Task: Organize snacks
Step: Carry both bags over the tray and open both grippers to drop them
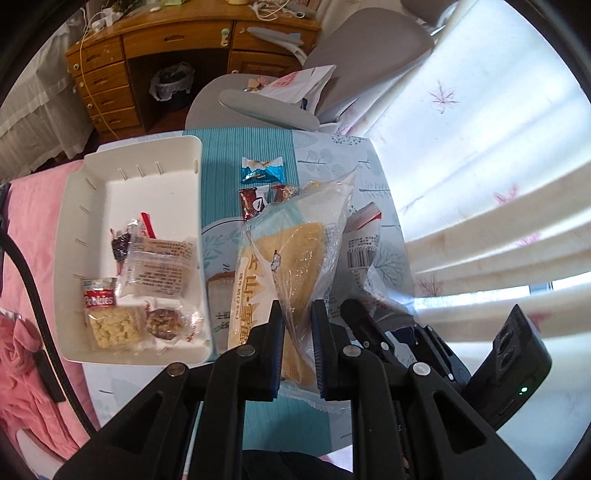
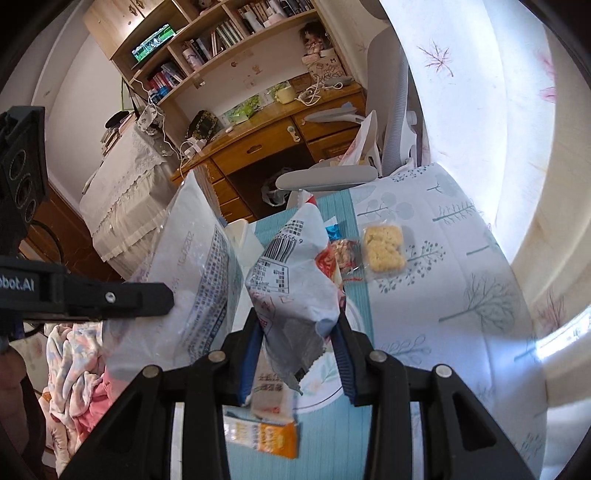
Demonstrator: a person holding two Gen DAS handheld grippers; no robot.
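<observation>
The left wrist camera is looking steeply down, close over the patterned tablecloth [image 1: 332,155] and white tray [image 1: 110,177] — the right wrist camera is tilting shallower, facing the wooden desk [image 2: 258,144]; both are sharing cloth, desk and grey chair [image 1: 362,48].

A honey-brown wooden desk with drawers [image 1: 110,70] stands at eleven o'clock in the left wrist view, a grey padded office chair [image 1: 354,48] at one o'clock beside it. White leaf-printed curtains [image 1: 480,166] fill three o'clock. Wooden bookshelves crowded with books [image 2: 221,33] rise at twelve o'clock in the right wrist view.
</observation>
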